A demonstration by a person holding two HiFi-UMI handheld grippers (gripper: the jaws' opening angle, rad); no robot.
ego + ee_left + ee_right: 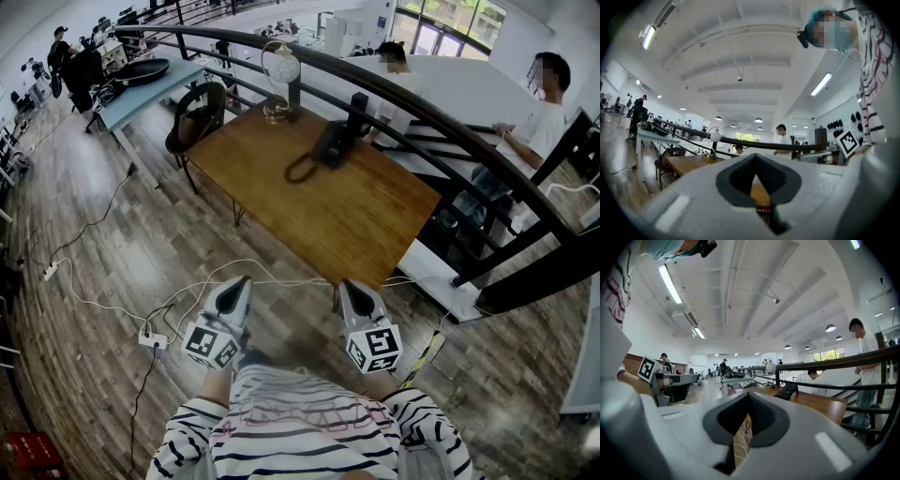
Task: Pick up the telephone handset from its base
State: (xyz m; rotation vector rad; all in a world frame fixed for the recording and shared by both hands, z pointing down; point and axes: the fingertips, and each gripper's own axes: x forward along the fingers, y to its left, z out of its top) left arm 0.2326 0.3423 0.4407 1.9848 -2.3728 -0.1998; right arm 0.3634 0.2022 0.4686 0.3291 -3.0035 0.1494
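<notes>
**Grippers shut and empty, telephone far across the table**

Head view: the left gripper (241, 282) and the right gripper (352, 285) are held side by side in front of the person's striped sleeves. Both are over the wooden floor, just short of the near corner of the wooden table (356, 225). Each pair of jaws is pressed together with nothing between. The black telephone (334, 142) stands near the far edge of the table, close to the dark railing (441, 112) and well apart from both grippers. The handset (325, 142) seems to lie on the base, though the two dark shapes can hardly be told apart. A coiled cord (301, 170) loops on the tabletop just beside the telephone. A globe-shaped ornament (280, 75) stands at the far left corner, and a dark chair (195, 117) is at the left end. White cables and a power strip (153, 339) lie on the floor to the left. Two people sit beyond the railing.

Left gripper view: the jaws meet in a closed point and hold nothing. Past them lie the tabletop, the ornament and the railing. The telephone cannot be made out here.

Right gripper view: the jaws are likewise closed on nothing. The telephone shows as a slanted dark shape on the table, ahead and a little to the right, near the railing.
</notes>
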